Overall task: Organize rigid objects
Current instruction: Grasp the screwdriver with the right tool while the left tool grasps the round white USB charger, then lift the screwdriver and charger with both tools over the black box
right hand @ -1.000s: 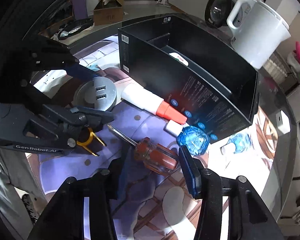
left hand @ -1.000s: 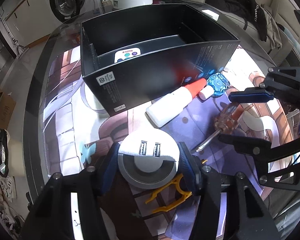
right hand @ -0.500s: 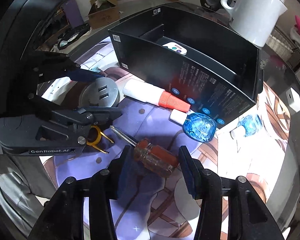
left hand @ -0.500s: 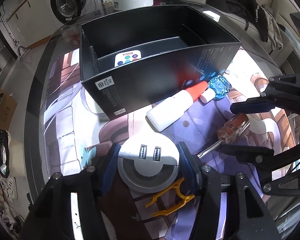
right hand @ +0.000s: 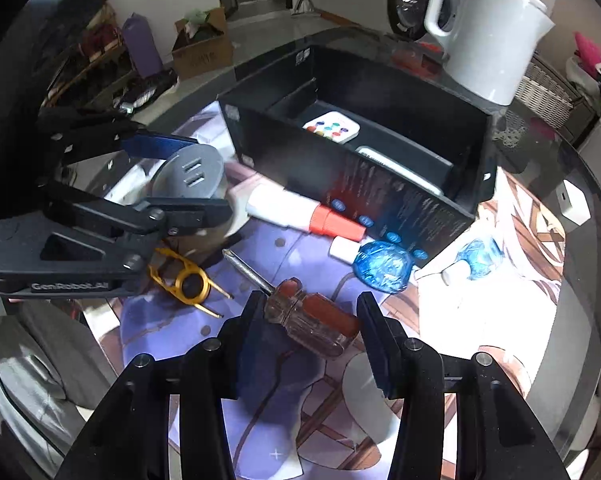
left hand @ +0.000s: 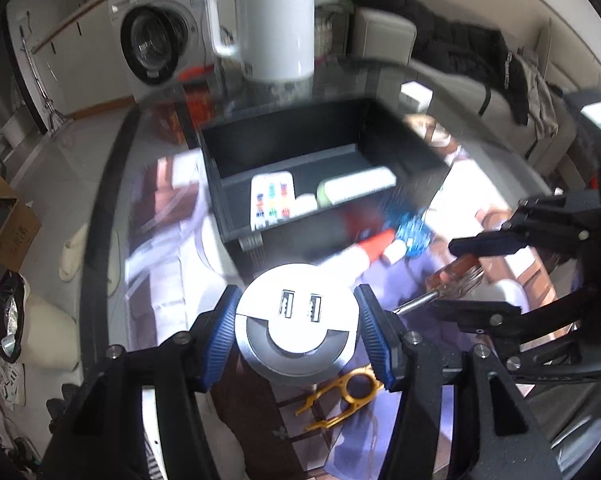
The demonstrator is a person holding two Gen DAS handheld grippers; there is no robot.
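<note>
My left gripper (left hand: 296, 312) is shut on a round white and grey USB hub (left hand: 296, 320), held above the printed mat. The right wrist view shows the same hub (right hand: 192, 172) between that gripper's blue pads. My right gripper (right hand: 310, 312) is shut on the clear red handle of a screwdriver (right hand: 312, 320), whose shaft points left over the mat. Behind both stands an open black box (left hand: 320, 152) holding a white remote with coloured buttons (left hand: 272, 200) and a white-green item (left hand: 356, 188).
A white bottle with an orange cap (right hand: 300, 212) and a blue faceted bottle (right hand: 382, 266) lie against the box's front wall; another blue bottle (right hand: 476, 258) lies to the right. A yellow puller tool (right hand: 188, 282) lies on the mat. A white kettle (right hand: 488, 32) stands behind the box.
The left gripper has risen with the USB hub and tilted up, so more of the box's inside shows. The right gripper has risen a little with the screwdriver.
</note>
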